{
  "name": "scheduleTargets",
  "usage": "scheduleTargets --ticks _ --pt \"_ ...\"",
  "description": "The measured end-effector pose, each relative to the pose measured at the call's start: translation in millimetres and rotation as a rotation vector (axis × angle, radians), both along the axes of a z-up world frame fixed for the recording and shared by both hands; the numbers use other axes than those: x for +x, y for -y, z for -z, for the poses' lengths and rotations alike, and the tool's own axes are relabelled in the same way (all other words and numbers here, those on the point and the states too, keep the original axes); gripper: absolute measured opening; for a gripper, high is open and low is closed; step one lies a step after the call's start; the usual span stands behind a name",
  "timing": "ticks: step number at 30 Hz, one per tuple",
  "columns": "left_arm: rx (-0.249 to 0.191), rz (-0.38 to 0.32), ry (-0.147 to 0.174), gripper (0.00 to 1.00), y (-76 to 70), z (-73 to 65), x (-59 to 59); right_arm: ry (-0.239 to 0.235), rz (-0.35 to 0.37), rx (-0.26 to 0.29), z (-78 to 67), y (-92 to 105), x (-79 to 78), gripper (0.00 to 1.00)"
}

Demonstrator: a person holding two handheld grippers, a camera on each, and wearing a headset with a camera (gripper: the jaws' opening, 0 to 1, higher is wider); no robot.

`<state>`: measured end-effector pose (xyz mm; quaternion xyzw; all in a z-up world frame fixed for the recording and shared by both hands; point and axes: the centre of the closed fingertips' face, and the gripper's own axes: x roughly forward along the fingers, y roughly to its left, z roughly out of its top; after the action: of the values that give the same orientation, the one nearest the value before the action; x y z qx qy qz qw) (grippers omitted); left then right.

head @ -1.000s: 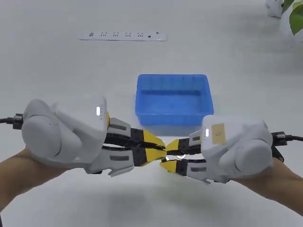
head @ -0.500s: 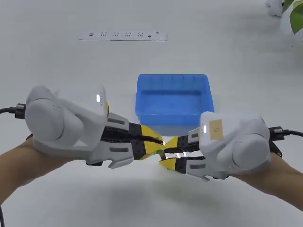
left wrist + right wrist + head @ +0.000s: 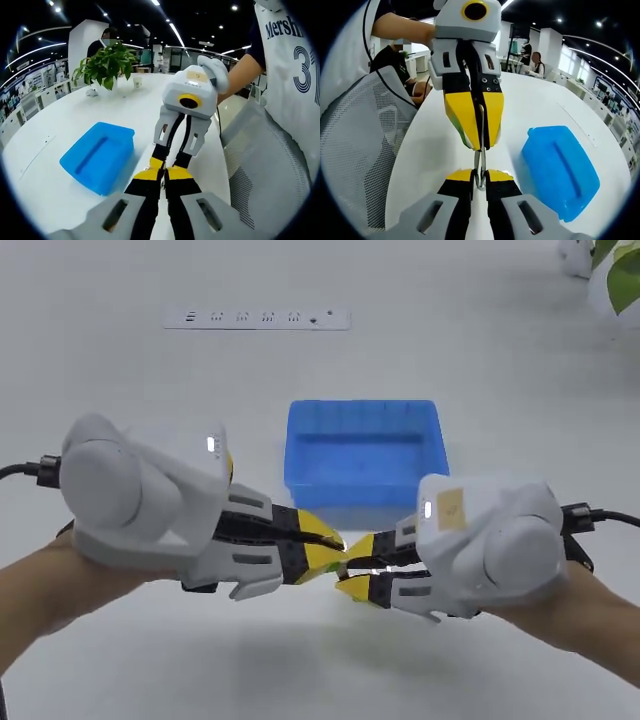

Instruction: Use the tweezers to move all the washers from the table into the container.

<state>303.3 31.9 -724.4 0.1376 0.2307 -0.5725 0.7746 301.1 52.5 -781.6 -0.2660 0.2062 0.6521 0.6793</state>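
My two grippers meet tip to tip just in front of the blue container. A slim metal pair of tweezers runs from between my right gripper's shut yellow jaws into the shut jaws of the left gripper facing it. In the head view the left gripper comes in from the left and the right gripper from the right, with the tweezers glinting between them. In the left gripper view its own jaws are closed, tips against the right gripper. The container looks empty.
A white power strip lies at the far side of the white table. A potted plant stands at the far right. A mesh chair sits at the table's near edge, and people are in the background.
Both grippers, tips still together, have risen slightly and drifted a little toward the container. The left one has tilted up a bit.
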Motion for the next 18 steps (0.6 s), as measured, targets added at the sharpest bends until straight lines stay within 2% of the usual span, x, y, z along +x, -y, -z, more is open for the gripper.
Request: scheduleTargets --ticks 7,14,16,18 --pt "-0.018 0.009 0.002 0.07 1.3 -10.4 -4.5 0.009 -0.006 0.001 -10.5 2.9 -4.7 0.10" --pt "-0.010 0.037 0.042 0.07 2.4 -25.6 -4.3 0.040 -0.022 0.016 -25.1 2.8 -2.3 0.10" --pt "-0.002 0.043 0.063 0.07 2.5 -29.2 -3.8 0.039 -0.013 0.024 -29.0 4.4 -0.1 0.10" --pt "-0.010 0.041 0.071 0.07 3.4 -33.7 -3.4 0.044 -0.011 0.031 -34.0 5.1 0.8 0.10"
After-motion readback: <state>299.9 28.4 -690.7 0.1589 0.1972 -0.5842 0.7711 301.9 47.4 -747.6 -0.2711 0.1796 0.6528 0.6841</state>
